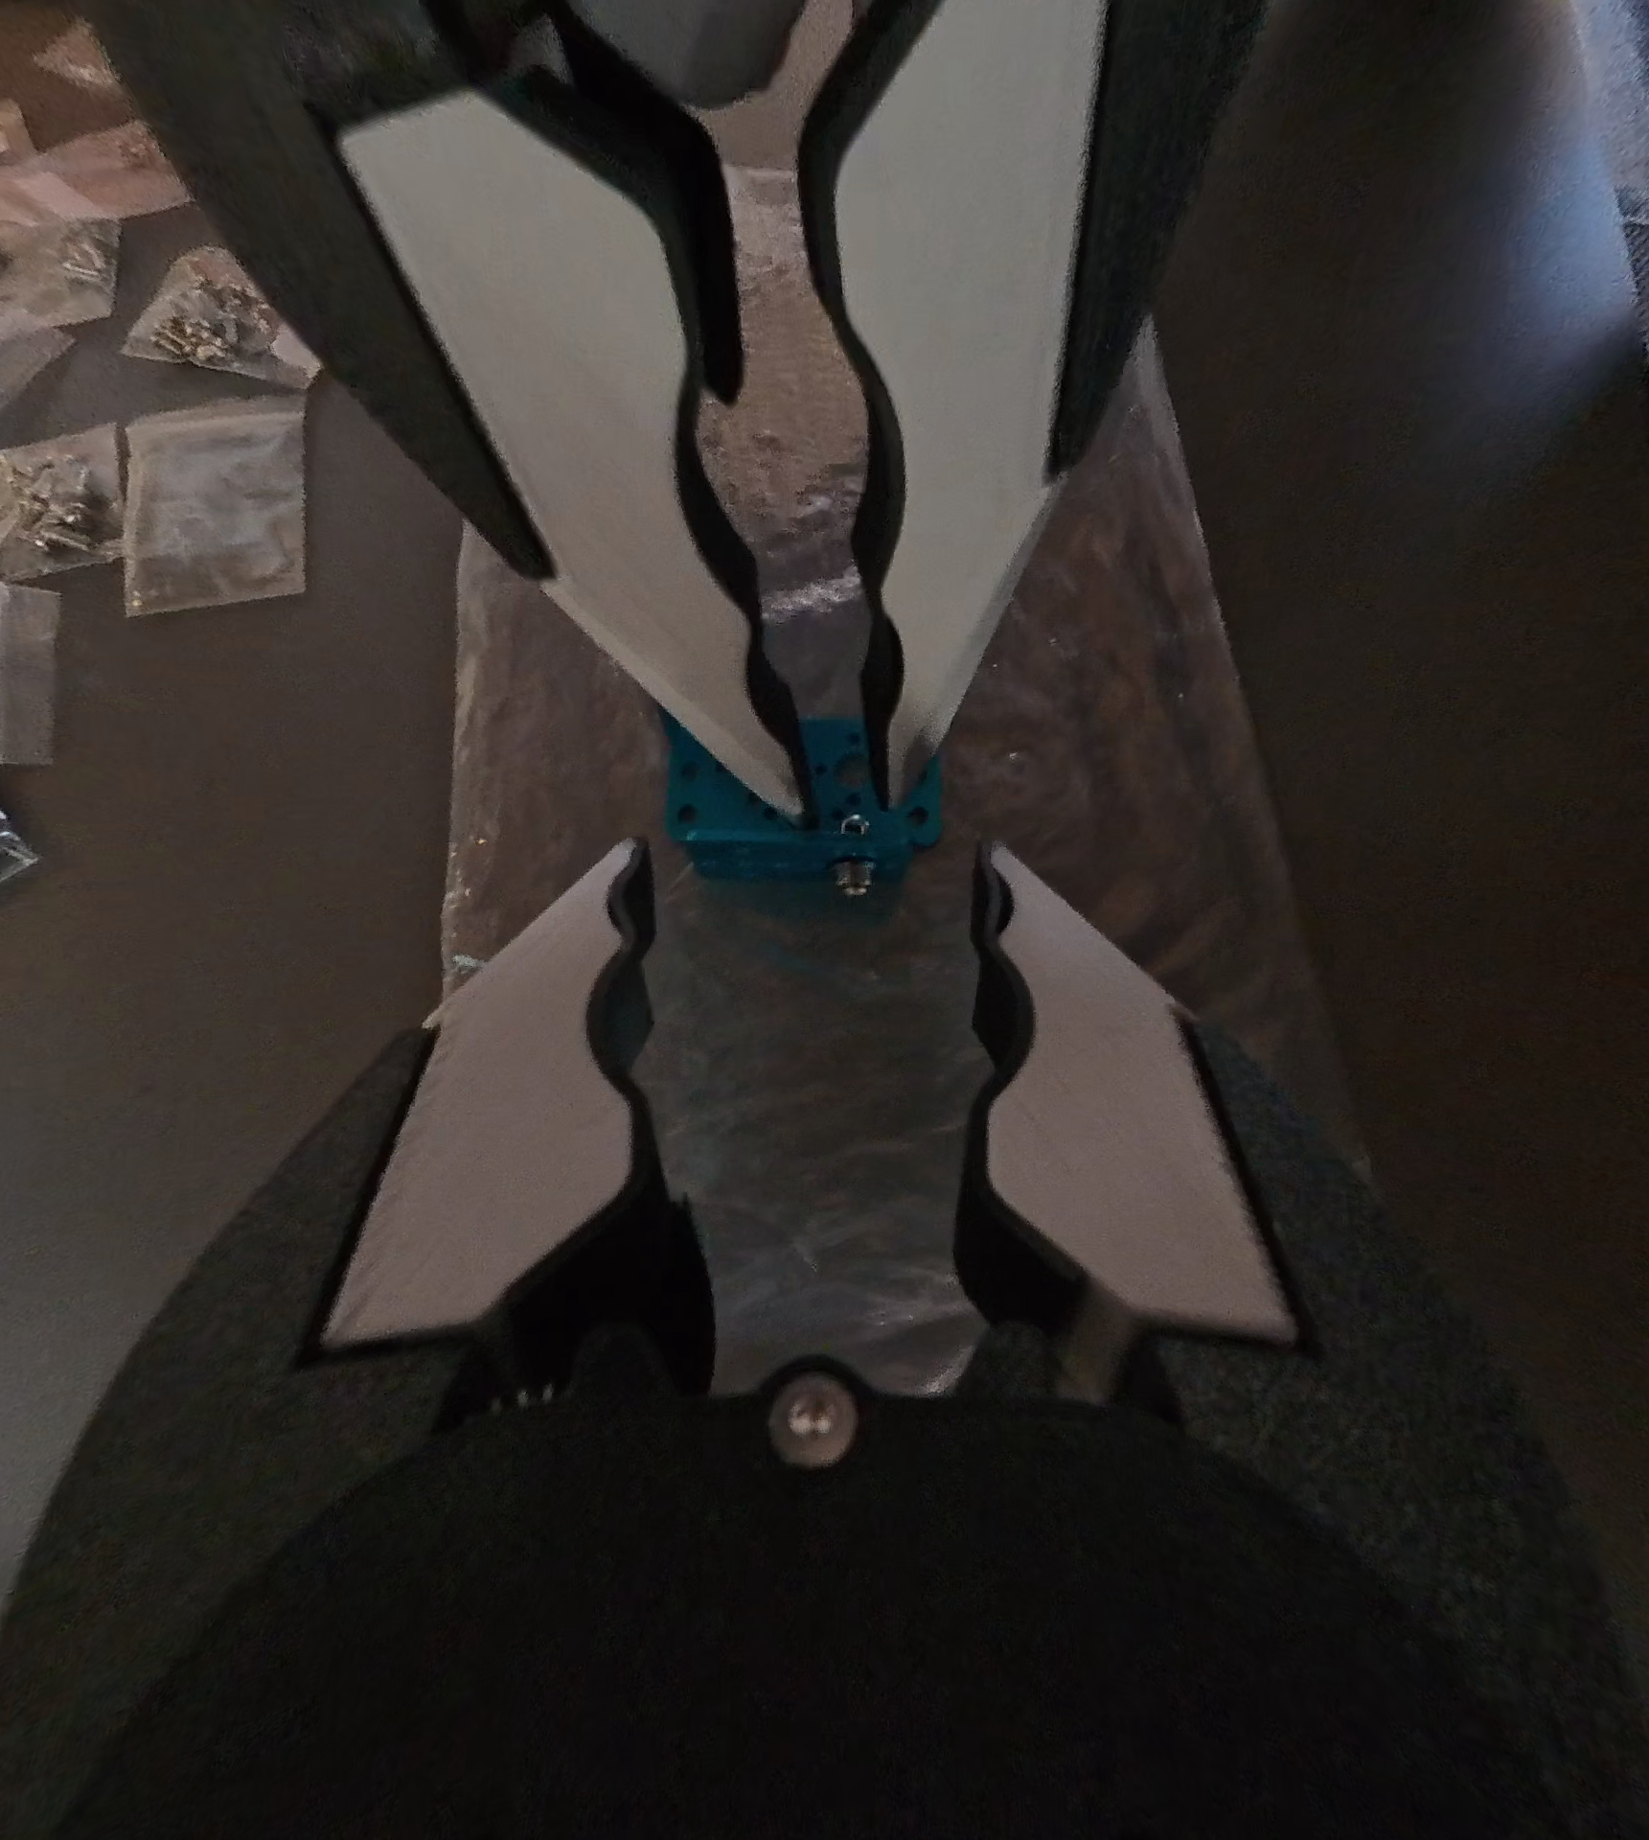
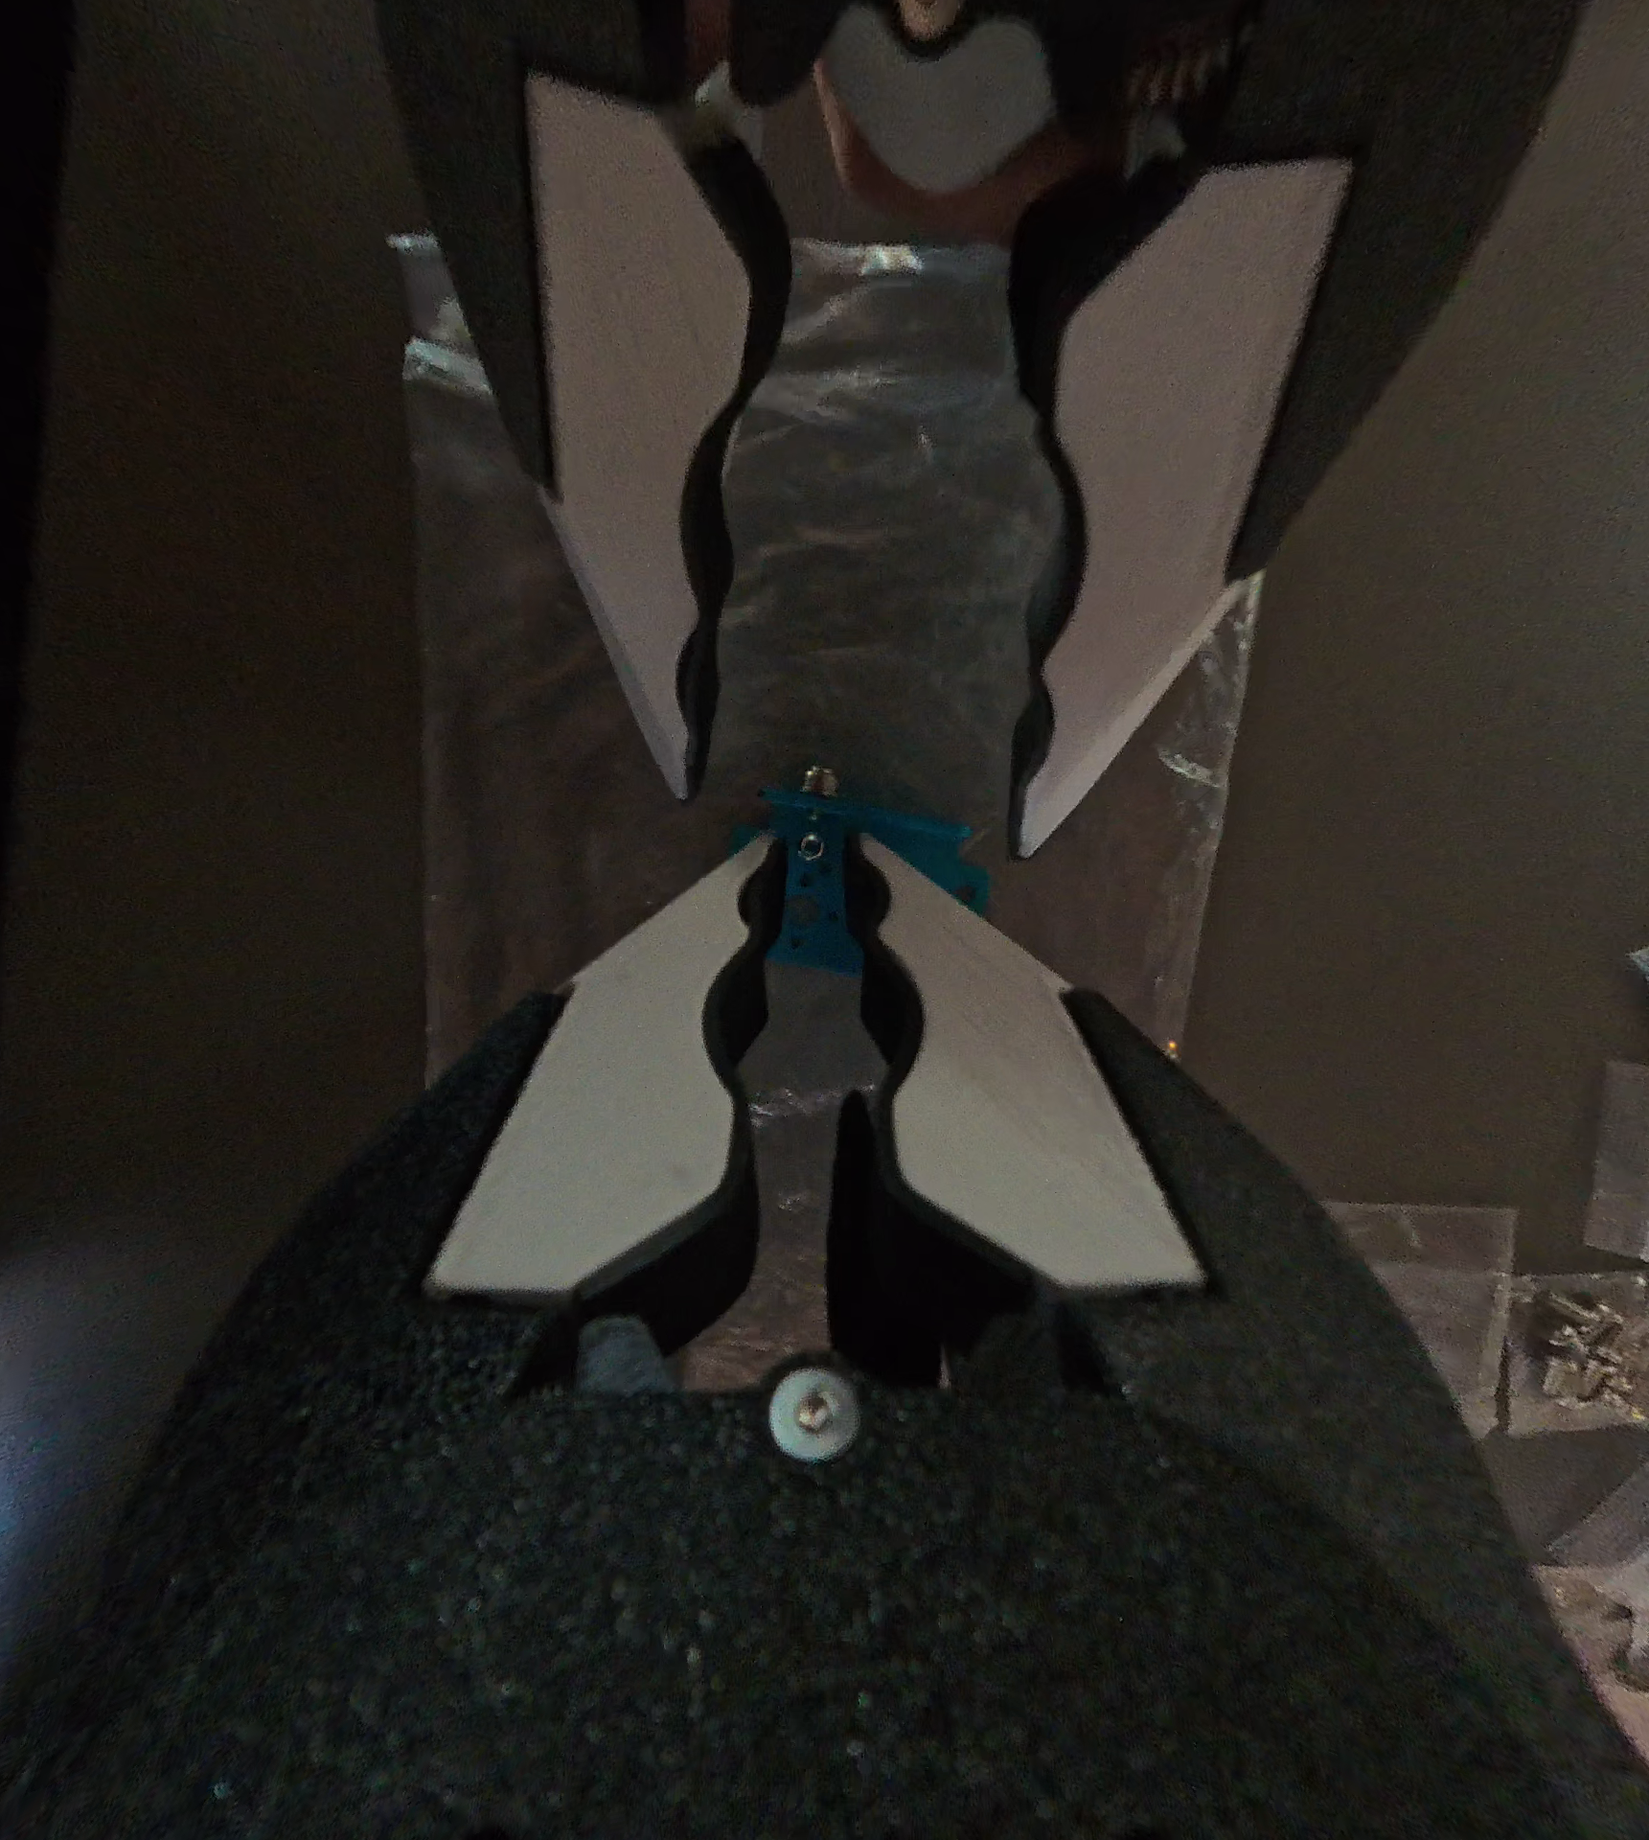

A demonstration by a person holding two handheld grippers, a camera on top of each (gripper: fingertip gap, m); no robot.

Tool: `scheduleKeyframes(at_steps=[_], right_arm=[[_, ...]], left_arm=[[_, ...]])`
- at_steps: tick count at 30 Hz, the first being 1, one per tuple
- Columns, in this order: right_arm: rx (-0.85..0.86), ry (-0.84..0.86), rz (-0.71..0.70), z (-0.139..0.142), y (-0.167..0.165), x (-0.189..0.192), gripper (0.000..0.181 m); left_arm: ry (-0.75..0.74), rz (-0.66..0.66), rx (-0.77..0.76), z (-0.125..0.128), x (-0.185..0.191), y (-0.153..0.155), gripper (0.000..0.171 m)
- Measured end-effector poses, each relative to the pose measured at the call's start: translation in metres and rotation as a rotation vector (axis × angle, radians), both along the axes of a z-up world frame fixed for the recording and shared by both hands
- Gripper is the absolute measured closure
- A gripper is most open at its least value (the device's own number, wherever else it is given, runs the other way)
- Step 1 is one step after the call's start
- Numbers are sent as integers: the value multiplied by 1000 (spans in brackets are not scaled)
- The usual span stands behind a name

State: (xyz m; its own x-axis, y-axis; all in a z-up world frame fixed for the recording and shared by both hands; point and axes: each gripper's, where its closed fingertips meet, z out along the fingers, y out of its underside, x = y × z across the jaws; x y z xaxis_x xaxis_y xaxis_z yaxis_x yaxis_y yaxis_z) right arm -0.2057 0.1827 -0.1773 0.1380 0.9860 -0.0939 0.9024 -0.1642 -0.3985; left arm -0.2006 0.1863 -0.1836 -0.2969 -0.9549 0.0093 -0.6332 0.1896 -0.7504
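Right gripper [image 2: 812, 846] pinches a perforated blue metal bracket [image 1: 825, 772]; left gripper [image 1: 812, 856] gapes just beside it

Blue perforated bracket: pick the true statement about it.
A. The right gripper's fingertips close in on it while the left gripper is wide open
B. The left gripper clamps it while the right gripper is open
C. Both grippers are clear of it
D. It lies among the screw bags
A: the right gripper has its tips narrowed onto the blue perforated bracket, while the left gripper is spread wide short of it.

Bracket [image 1: 805, 806] on plastic sheet [image 1: 800, 1145]
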Motion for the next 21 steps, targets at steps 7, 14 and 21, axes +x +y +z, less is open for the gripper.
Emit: scheduleKeyframes(at_steps=[7, 14, 21], right_arm=[[-6, -16, 1, -13, 0, 2, 171], [44, -23, 18, -14, 0, 0, 174], [74, 5, 44, -14, -1, -1, 178]], left_arm=[[-40, 7, 16, 4, 0, 2, 108], [-7, 11, 53, -4, 1, 2, 113], [0, 0, 63, -6, 0, 1, 125]])
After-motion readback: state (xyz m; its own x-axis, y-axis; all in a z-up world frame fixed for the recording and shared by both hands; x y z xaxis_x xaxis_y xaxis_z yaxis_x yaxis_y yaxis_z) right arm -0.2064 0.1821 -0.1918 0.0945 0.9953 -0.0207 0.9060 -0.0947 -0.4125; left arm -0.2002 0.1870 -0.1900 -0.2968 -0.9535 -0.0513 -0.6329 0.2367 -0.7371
